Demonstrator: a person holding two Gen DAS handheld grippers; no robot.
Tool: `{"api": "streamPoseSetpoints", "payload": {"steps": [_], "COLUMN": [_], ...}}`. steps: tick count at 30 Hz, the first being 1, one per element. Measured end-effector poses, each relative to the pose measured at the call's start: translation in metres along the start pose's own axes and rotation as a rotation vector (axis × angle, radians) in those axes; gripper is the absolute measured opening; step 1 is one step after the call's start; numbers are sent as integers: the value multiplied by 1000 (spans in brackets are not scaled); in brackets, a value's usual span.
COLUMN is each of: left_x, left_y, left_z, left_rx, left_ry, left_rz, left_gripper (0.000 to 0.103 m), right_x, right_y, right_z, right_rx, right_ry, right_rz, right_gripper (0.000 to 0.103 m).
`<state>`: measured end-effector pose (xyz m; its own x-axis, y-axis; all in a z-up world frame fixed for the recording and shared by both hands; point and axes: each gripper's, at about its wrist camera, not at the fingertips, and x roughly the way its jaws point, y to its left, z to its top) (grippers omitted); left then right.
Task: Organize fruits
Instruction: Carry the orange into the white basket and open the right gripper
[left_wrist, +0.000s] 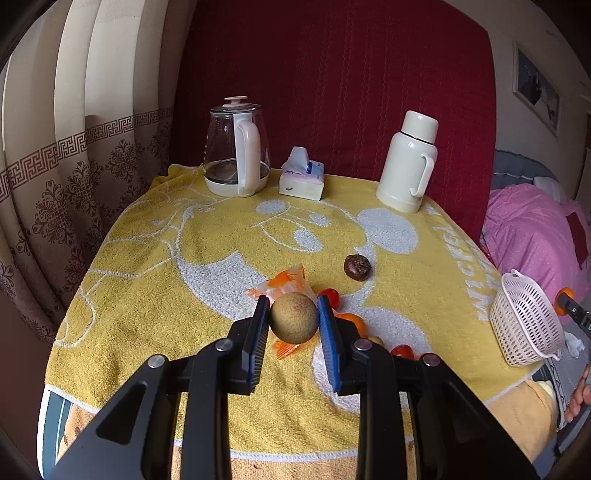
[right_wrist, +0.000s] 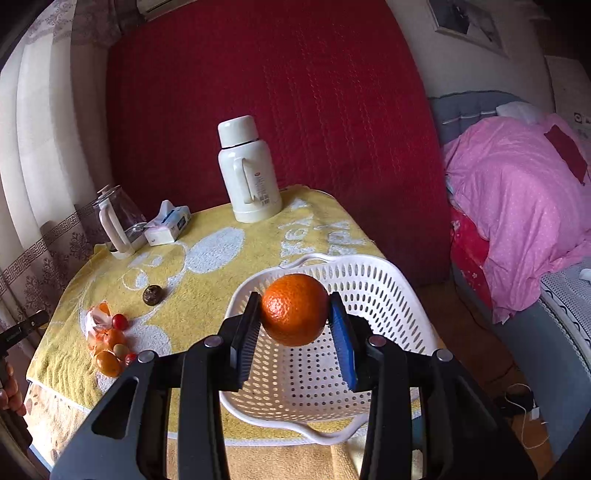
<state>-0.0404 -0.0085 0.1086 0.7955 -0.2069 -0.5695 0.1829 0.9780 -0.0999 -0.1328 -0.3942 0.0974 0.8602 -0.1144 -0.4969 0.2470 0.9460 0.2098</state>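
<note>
Right tongs (right_wrist: 293, 317) pinch the orange (right_wrist: 294, 309) above the basket (right_wrist: 384, 291), left tongs (left_wrist: 293, 319) grip a brown fruit (left_wrist: 293, 317); either round fruit could slip out.

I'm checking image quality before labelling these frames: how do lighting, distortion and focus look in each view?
Left wrist view: soft daylight, strong fisheye bending of the curtain and table edges, dark vignette corners; the brown round fruit in the left gripper is sharp. Right wrist view: same barrel distortion; the orange in the right gripper is crisp with a mild highlight, over the white basket.
</note>
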Motion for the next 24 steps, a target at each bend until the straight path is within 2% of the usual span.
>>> {"api": "streamPoseSetpoints", "payload": {"steps": [11,24], "left_x": [-1,6], "left_y": [-36,-100], "left_z": [6,18], "left_rx": [43,146], "left_ry": [-18,-37], "left_rz": [-48,-148], "left_gripper": [27,27], "right_x": [14,5], "right_y": [-29,-41], "right_z": [-11,-6], "right_rx": [31,46], "right_ry": [61,22], "right_rz": [-41,-54], "right_gripper": [38,39]}}
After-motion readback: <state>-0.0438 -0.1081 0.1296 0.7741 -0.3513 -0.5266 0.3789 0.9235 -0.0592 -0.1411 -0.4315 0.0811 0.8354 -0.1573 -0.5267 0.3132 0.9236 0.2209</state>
